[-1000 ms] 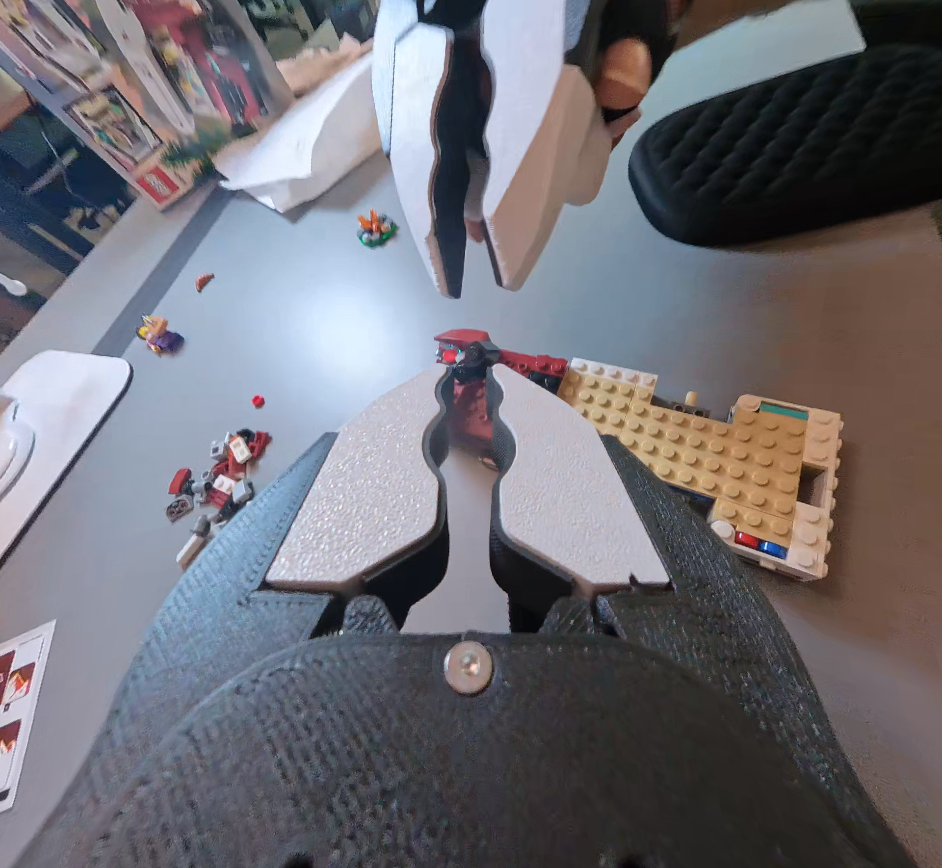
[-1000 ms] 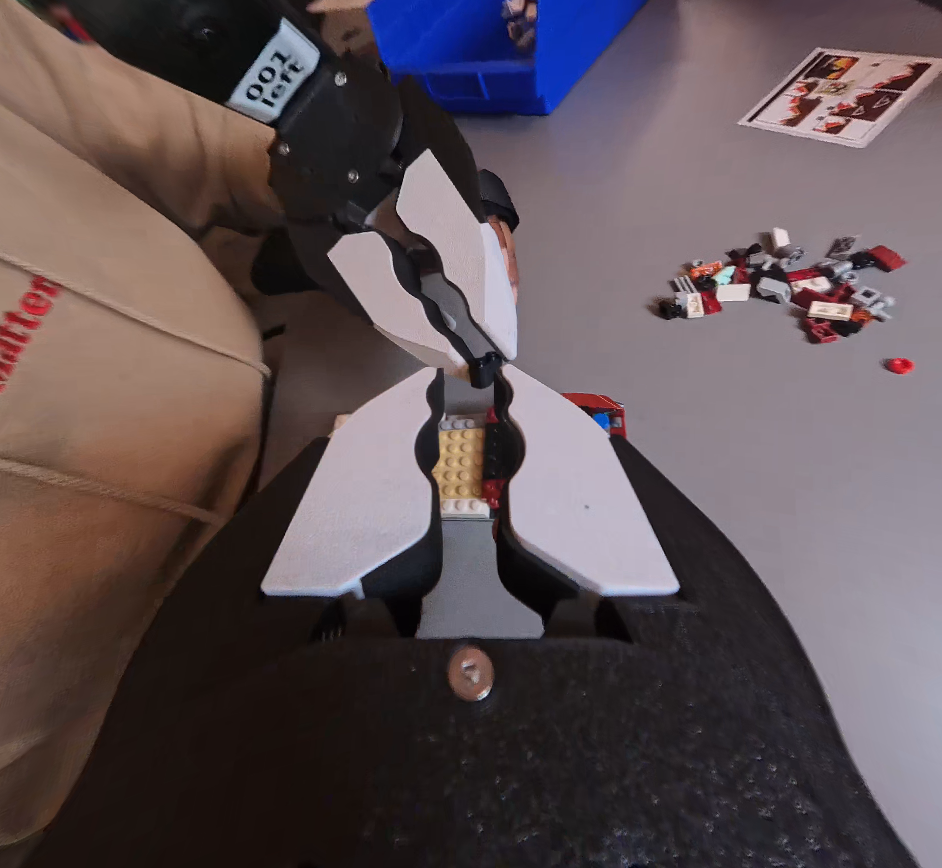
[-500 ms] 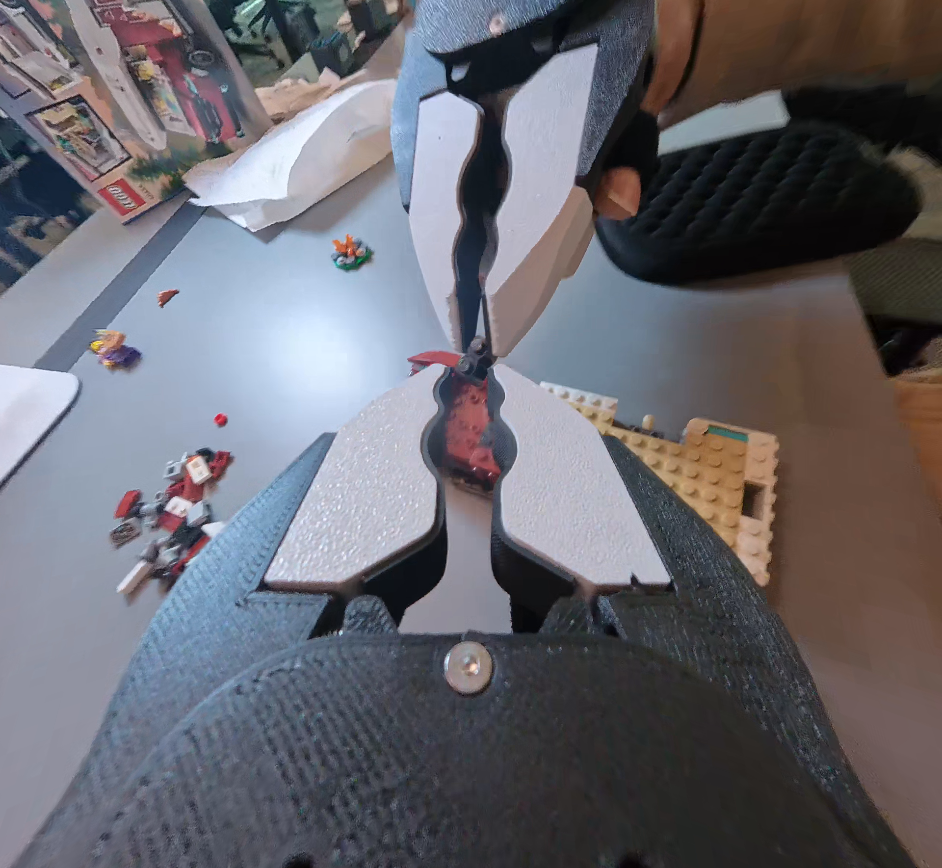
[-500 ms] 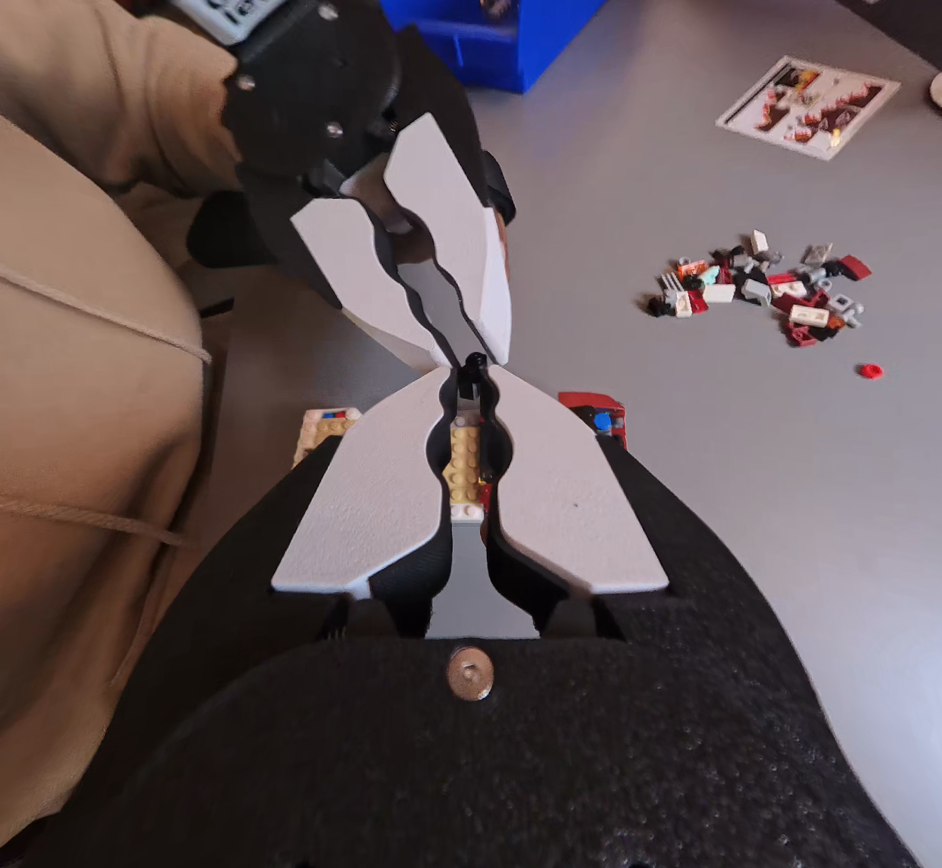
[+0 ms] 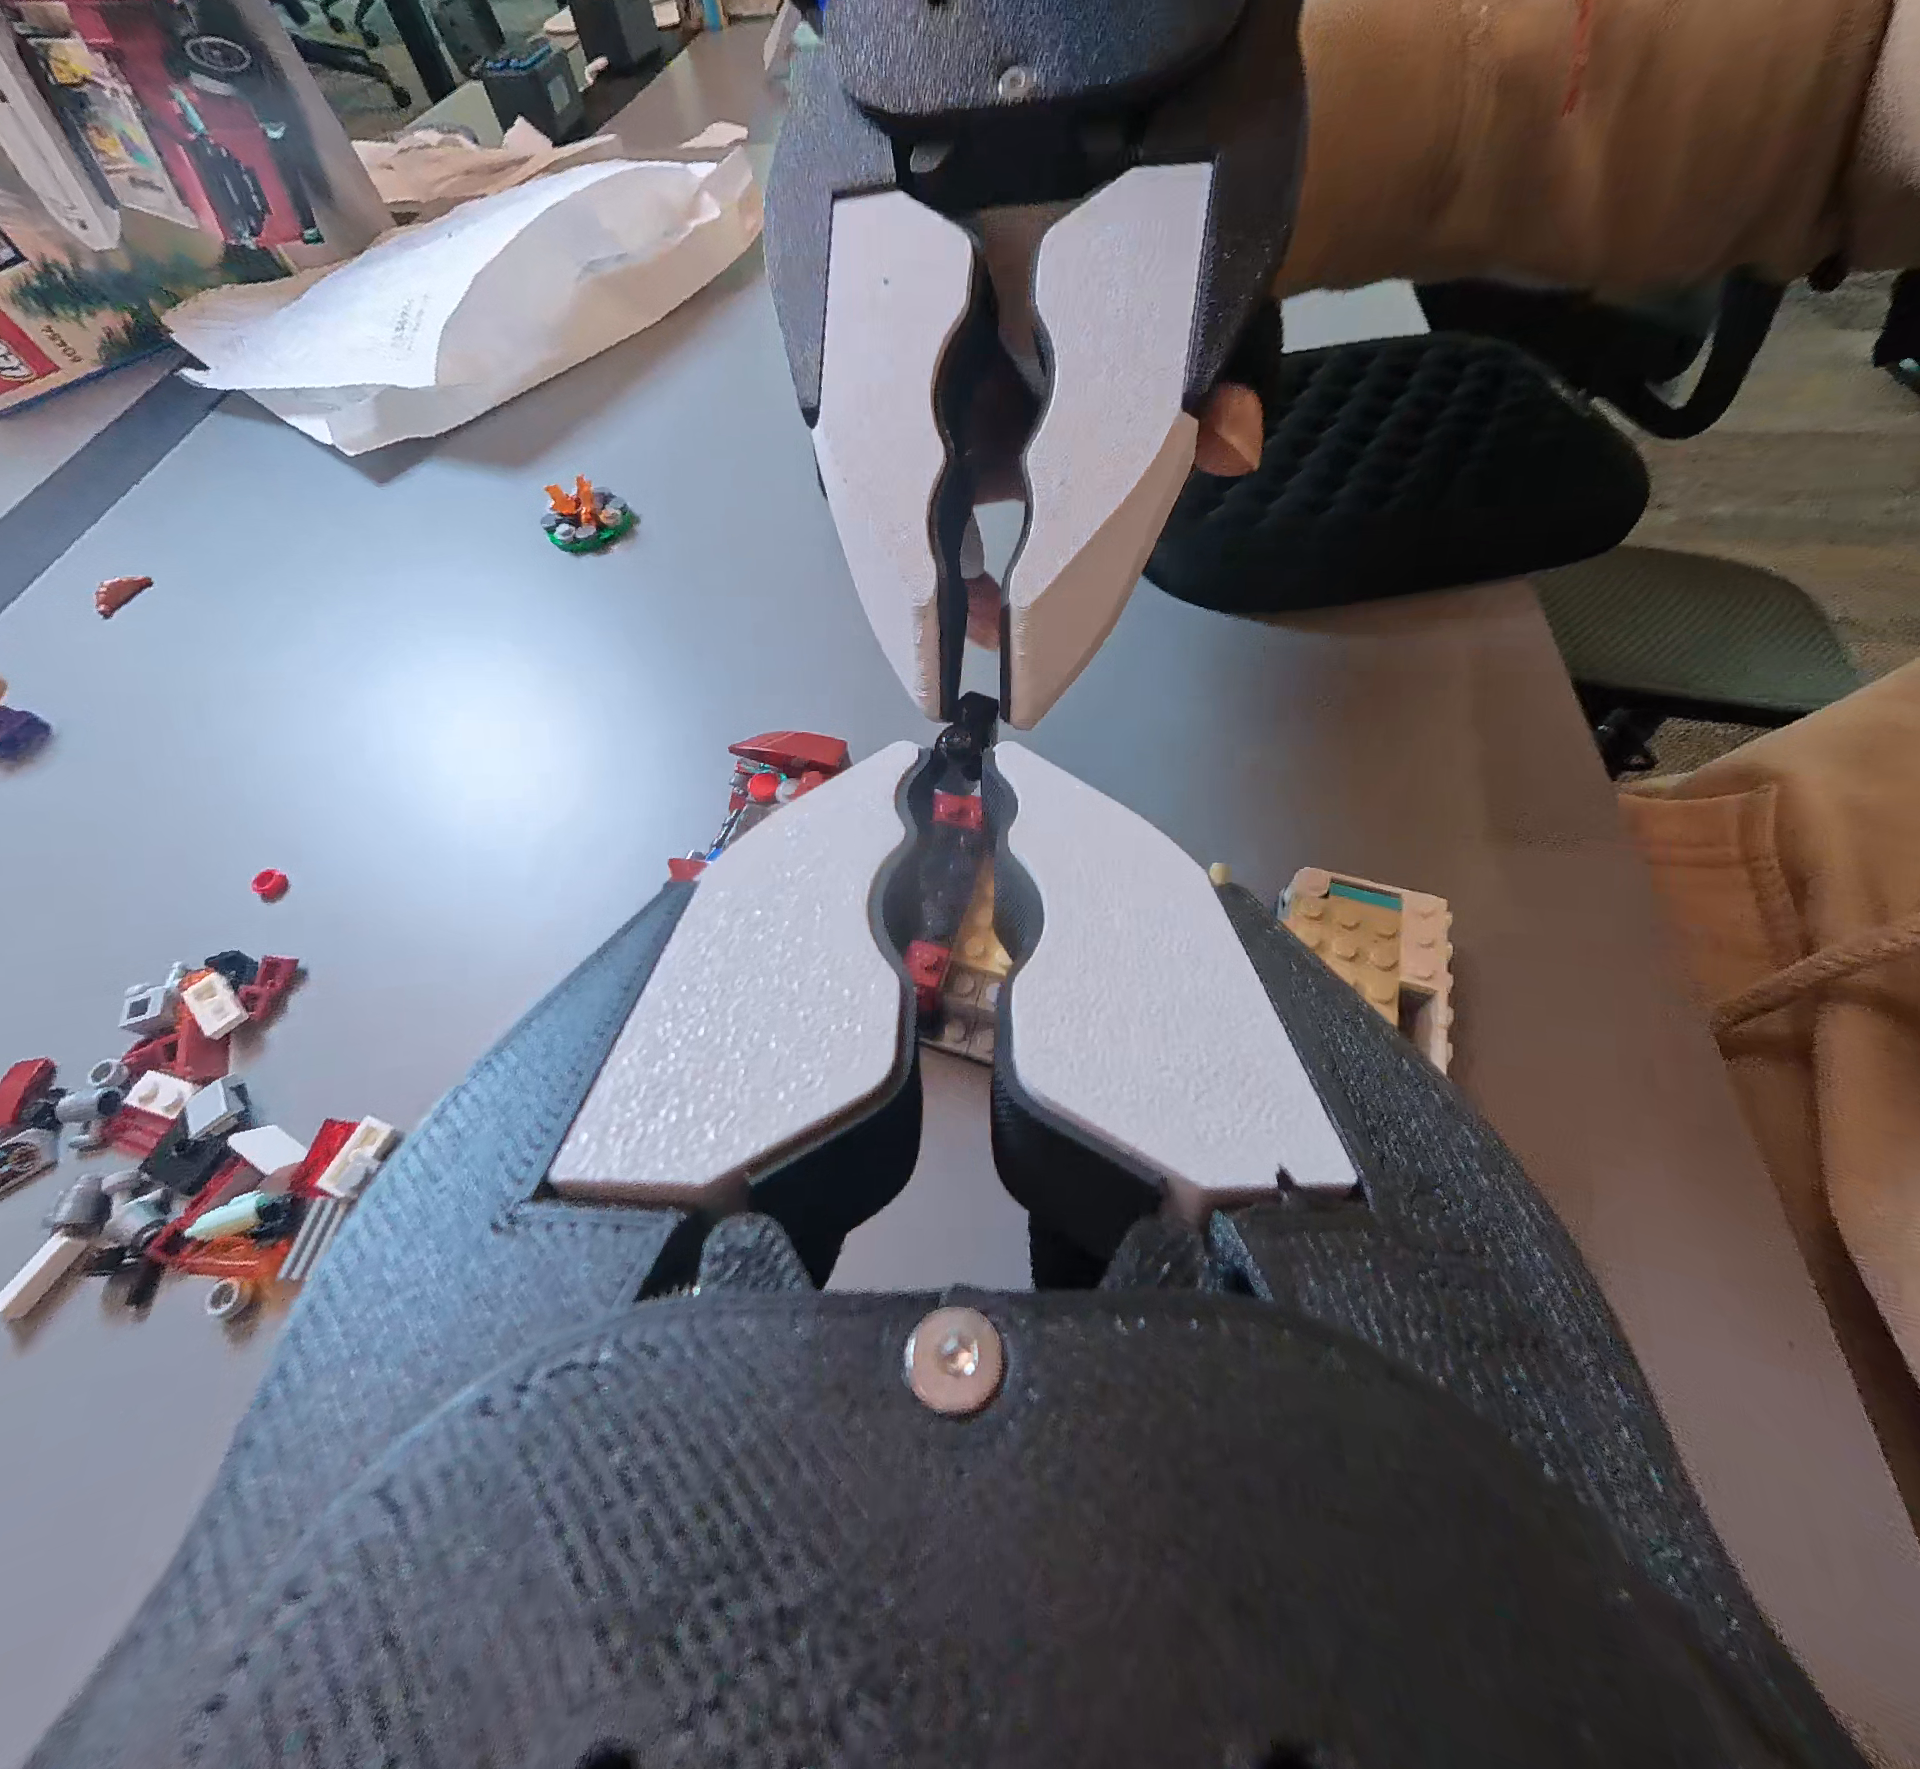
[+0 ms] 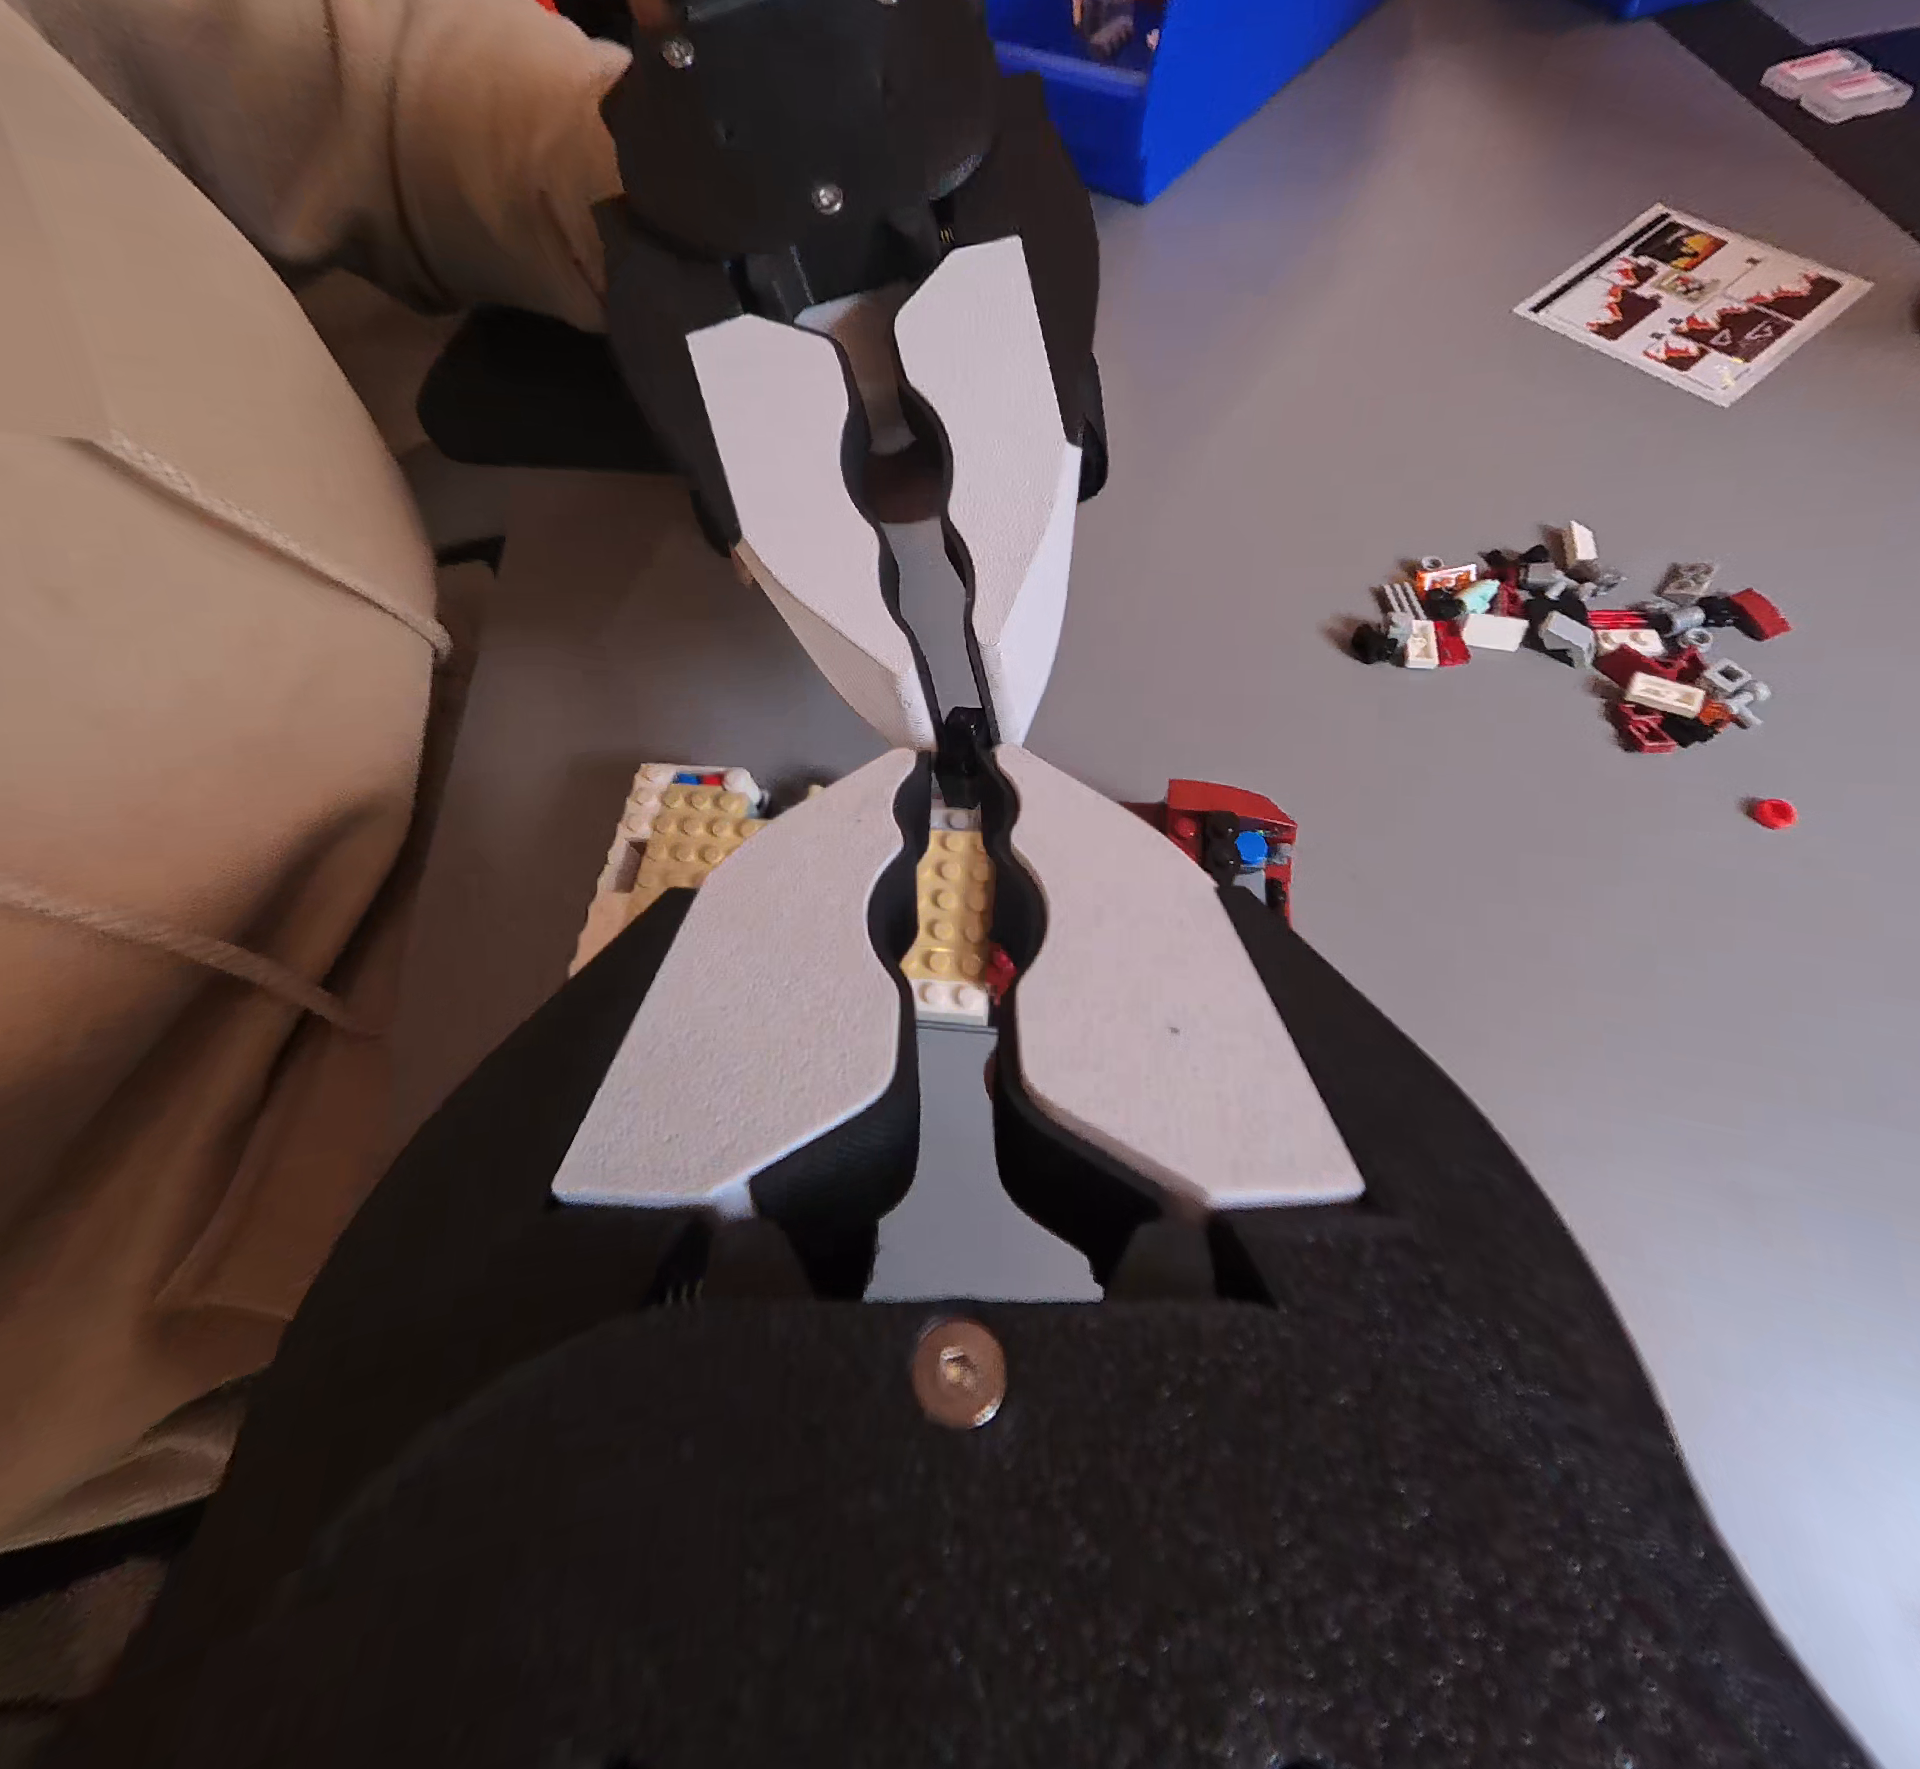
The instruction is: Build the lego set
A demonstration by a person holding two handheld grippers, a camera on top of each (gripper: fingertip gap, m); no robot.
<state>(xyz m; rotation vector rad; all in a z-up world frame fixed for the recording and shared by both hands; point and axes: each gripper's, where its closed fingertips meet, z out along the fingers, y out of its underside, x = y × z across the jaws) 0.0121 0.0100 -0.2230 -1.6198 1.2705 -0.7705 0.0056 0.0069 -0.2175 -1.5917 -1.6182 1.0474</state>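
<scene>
Between both claws [image 5: 966, 755], pinched black piece [image 5: 971, 717]

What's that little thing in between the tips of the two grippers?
A small black brick piece. The left gripper and right gripper both pinch it, tip to tip, above the tan brick plate. Both wrist views show it.

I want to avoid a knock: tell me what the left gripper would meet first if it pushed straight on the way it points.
The right gripper, most likely. Its tips stand almost tip to tip with the left gripper, both sets of jaws closed on the same small black piece between them. Depth is hard to judge, but hardly any room shows.
</scene>
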